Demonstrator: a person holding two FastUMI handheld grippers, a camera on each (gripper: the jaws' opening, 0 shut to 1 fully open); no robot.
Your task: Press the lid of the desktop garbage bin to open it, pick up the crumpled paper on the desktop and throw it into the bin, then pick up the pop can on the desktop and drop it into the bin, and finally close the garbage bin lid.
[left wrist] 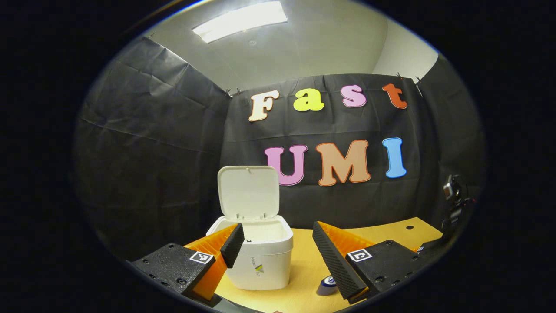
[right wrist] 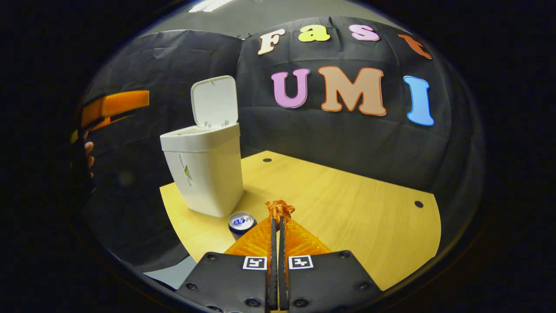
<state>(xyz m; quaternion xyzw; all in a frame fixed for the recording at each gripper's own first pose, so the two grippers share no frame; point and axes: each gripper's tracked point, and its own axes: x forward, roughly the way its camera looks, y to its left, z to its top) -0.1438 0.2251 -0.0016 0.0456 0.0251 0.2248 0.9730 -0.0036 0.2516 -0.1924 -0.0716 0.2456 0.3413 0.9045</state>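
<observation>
Standing upright just left of the right gripper [right wrist: 278,219], close beside its fingertips, the pop can [right wrist: 242,223] is nearer this hand than the other. Its jaws are pressed together, pinching a small crumpled orange scrap [right wrist: 280,208]. The left gripper [left wrist: 278,243] hangs with jaws wide apart; the bin [left wrist: 256,256], lid [left wrist: 248,191] up, sits between them toward the left finger.
</observation>
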